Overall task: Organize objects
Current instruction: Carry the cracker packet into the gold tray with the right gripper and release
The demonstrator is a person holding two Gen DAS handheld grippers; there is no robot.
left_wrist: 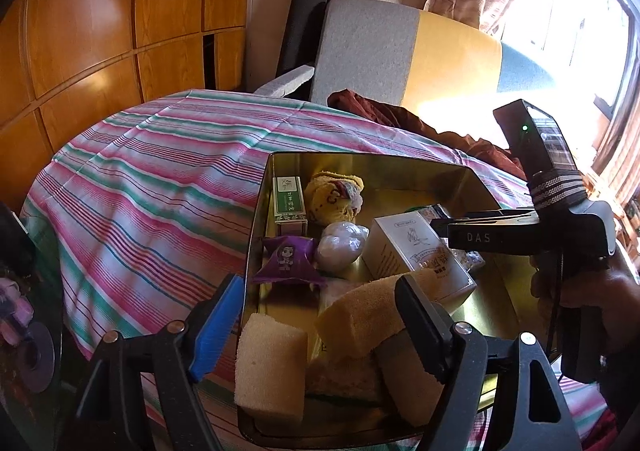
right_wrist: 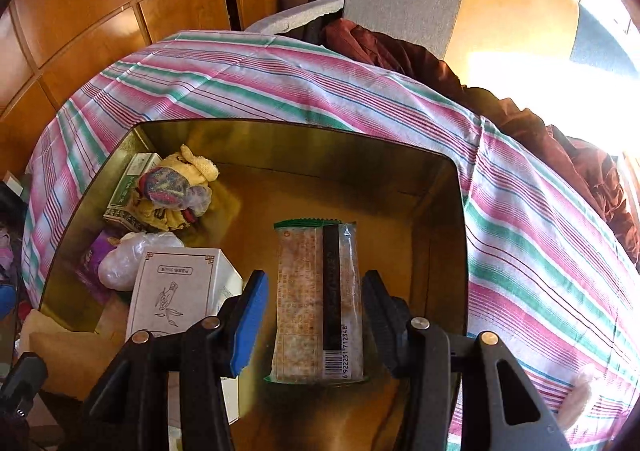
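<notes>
Snack packet: the wrapped bar (right_wrist: 320,303) lies flat on the floor of the gold tin (right_wrist: 460,211), in the lower centre of the right wrist frame, on the bare right side of the tin.
Long axis: it runs straight up the frame, along the line of the fingers, barcode end nearest the camera.
Right gripper: the right gripper (right_wrist: 316,319) sits astride the packet with its jaws apart; a gap shows on the blue-padded side, and on the black side I cannot tell whether there is contact.
Nearer hand: the right one by far; it reaches in from the right edge of the left wrist frame.
Left gripper: the left gripper (left_wrist: 320,315) hovers with jaws spread over the near end of the tin, gripping nothing, two sponges (left_wrist: 272,363) between its fingers in the lower centre.
Crowded side: white box (right_wrist: 176,291), plastic-wrapped lump (right_wrist: 132,255), green carton (right_wrist: 132,187) and yellow cloth bundle (right_wrist: 180,187) fill the left of the tin.
Judgement: closing across the packet's short width looks the natural next move, since the fingers already flank its long sides.
</notes>
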